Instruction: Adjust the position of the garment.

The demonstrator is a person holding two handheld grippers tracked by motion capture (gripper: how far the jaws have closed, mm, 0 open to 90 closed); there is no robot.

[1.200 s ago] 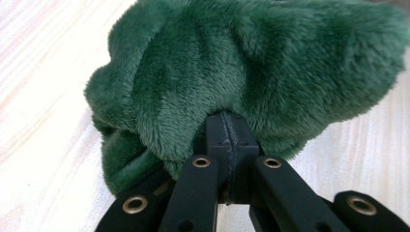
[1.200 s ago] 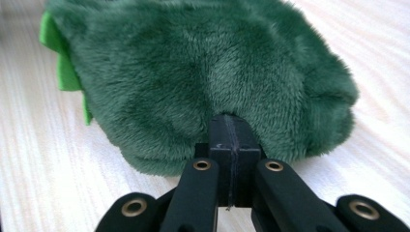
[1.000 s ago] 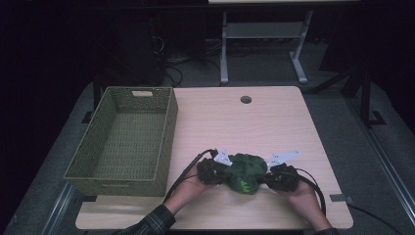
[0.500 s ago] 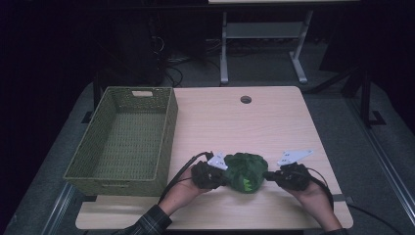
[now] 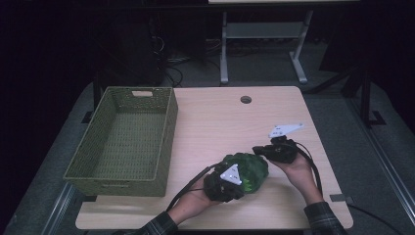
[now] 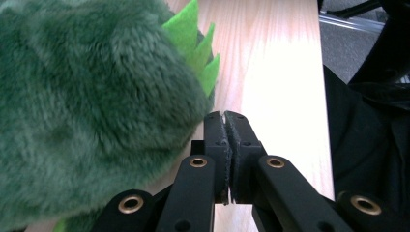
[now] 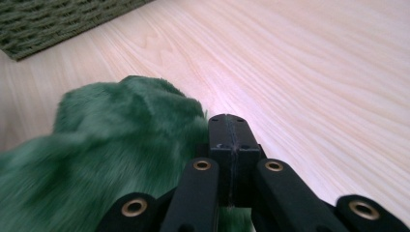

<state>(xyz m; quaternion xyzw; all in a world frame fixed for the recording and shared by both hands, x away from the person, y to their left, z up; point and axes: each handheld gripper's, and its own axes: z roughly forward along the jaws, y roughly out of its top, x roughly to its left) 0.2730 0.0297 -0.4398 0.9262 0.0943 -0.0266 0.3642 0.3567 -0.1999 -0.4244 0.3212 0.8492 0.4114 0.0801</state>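
Though shut, hand-held grippers (image 6: 225, 115) beside plush (image 6: 92, 106)

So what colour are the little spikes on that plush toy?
Bright lime green spikes on the darker green plush toy, clearest in the left gripper view.

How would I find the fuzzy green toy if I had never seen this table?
Start at the pale wooden table, with the green woven basket on its left side. Look right of the basket, near the front edge, between the two black grippers. The plush toy lies there: soft, dark green fur with a row of bright green felt spikes, unlike the stiff basket.
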